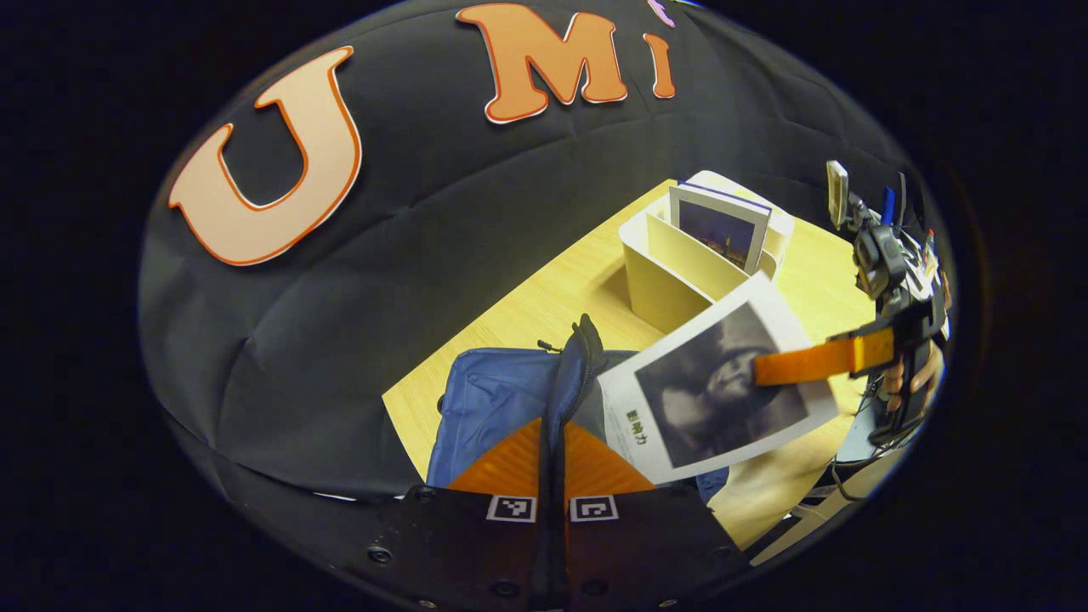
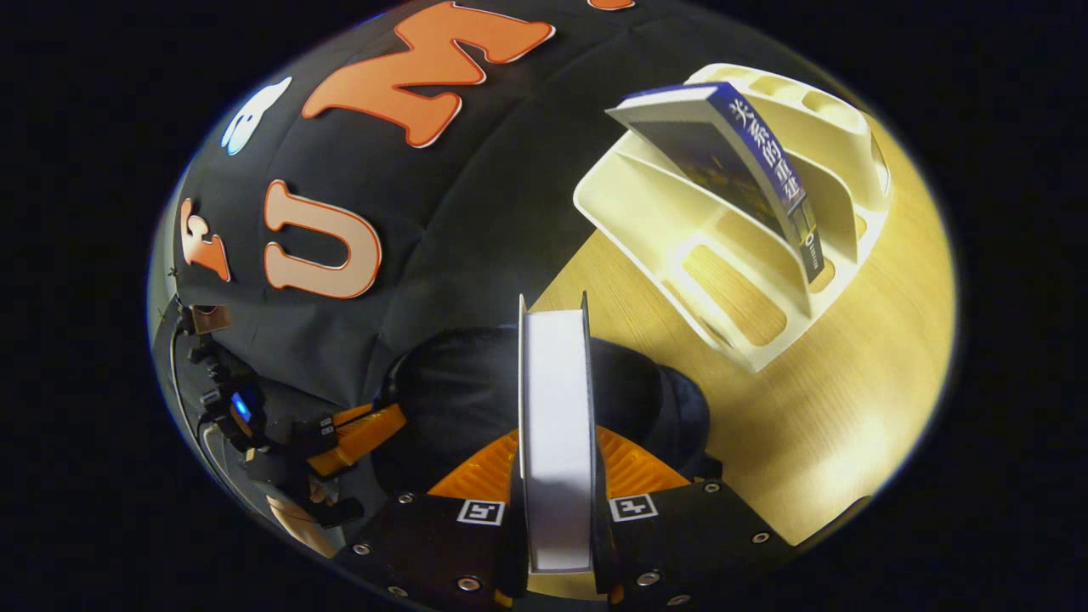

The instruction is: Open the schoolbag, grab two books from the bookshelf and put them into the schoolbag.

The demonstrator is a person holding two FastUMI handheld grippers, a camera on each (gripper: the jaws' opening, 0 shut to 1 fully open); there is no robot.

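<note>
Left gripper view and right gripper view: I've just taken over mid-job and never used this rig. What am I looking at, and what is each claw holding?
There is no robot arm here. A person holds a two-finger claw in each hand, and a fisheye camera rides on each one, looking forward along its fingers.

In the left gripper view, the left claw is shut on the edge of the blue schoolbag, which lies on the wooden table. Farther off, the right claw grips a white book with a dark photo cover above the bag.

In the right gripper view, that same book is seen edge-on between the right claw's own fingers, above the dark bag. Beyond it stands the cream bookshelf, with a blue book leaning in it.
</note>
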